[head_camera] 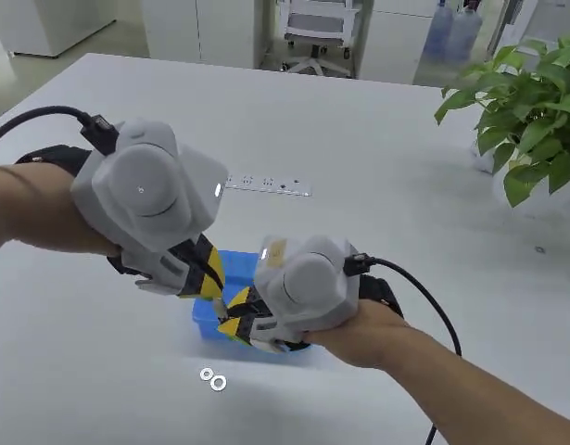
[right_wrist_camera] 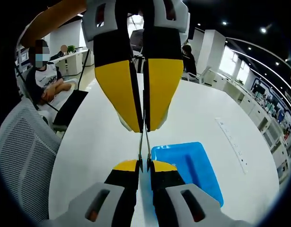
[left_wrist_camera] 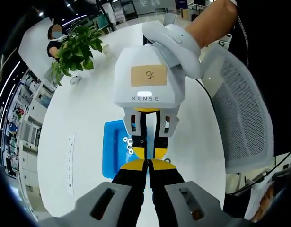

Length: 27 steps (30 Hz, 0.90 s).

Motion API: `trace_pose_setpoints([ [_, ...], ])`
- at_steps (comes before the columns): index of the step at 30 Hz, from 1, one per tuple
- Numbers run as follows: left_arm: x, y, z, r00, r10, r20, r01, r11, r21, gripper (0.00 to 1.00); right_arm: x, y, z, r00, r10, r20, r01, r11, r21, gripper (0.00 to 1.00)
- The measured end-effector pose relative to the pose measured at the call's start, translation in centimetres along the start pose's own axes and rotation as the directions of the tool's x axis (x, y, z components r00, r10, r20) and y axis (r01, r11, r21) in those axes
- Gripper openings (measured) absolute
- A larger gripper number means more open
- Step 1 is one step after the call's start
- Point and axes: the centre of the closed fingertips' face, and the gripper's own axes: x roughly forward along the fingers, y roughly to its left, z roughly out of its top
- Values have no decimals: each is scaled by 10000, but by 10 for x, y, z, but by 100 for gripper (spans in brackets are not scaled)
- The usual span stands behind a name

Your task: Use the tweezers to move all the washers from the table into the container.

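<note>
Left gripper and right gripper both pinch tweezers. 2 washers lie outside container, person-side, nearest right gripper.

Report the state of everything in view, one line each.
left tongs: shut on the tweezers
right tongs: shut on the tweezers too
tweezers: held by both tongs at once
container: open, several washers inside
table washers: two, side by side, outside the container
</note>
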Motion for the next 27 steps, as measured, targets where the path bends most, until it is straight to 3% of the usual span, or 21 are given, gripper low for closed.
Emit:
trace_pose_setpoints([
  [13,9,-20,-8,9998,-202,-1,202,9995,-239,6,9,20,-9,9997,246,-61,-245,9996,129,11],
  [27,18,-34,-16,9994,-350,66,353,9980,-528,6,18,35,-17,9985,540,-115,-537,9982,263,11],
])
